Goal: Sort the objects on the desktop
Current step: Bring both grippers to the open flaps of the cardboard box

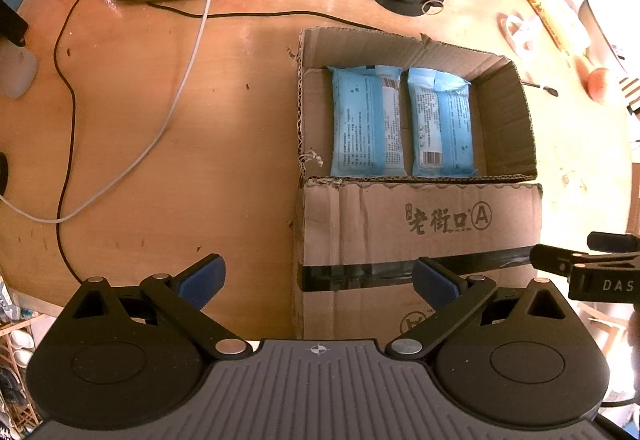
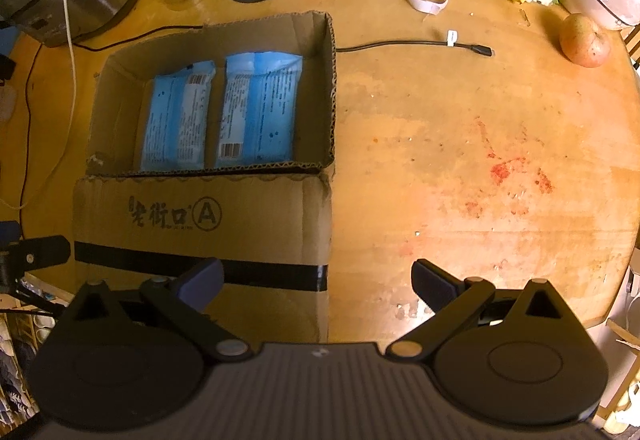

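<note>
Now I hold both the left gripper (image 1: pixel 318 280) and right gripper (image 2: pixel 316 282) wide open and empty near the cardboard box (image 1: pixel 420 224), two blue packets (image 1: pixel 366 120) side by side inside.

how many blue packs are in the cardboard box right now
2. Both lie flat, side by side on the floor of the cardboard box: left blue pack and right blue pack. The near wall hides the nearest part of the floor.
</note>
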A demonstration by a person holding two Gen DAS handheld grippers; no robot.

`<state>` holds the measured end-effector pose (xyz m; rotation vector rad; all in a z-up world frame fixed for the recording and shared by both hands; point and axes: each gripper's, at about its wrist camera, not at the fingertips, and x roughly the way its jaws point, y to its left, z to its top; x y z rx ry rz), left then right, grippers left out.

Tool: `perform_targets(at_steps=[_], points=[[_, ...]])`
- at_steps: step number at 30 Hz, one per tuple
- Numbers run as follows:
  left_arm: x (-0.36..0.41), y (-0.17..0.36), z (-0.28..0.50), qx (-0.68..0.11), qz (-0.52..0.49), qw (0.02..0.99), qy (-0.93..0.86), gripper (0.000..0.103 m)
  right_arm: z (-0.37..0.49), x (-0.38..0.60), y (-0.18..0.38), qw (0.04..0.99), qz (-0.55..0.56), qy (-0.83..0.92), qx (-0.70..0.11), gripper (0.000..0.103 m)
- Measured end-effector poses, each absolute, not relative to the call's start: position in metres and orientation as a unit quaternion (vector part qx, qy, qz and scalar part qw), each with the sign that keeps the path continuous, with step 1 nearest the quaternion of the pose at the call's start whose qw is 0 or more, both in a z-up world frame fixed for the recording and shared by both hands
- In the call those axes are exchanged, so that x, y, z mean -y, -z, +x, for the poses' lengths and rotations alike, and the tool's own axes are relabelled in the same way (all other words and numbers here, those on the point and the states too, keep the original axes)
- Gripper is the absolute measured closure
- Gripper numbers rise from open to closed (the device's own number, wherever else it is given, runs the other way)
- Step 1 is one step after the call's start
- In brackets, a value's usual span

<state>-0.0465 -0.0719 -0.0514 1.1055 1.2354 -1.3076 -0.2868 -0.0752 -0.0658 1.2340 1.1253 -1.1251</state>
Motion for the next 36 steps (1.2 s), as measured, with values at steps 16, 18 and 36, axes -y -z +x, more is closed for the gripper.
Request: perform_targets(at_steps=[16,18,36], points=[[0.069,0.056,-0.044,-0.513,0.454,0.487,0.542,0.000,-0.292,0.076,0.072,0.538,0.527,0.467,-0.464,0.000],[0.068,0.059,-0.042,-0.516,0.451,0.485,0.543,0.000,-0.294,0.076,0.074,0.540,0.532,0.464,-0.459,0.000],[0.061,0.091,-0.013,-0.573,0.380,0.422,0.592,0.000,-0.318,0.074,0.102,0.567,0.599,0.411,-0.389,0.000]])
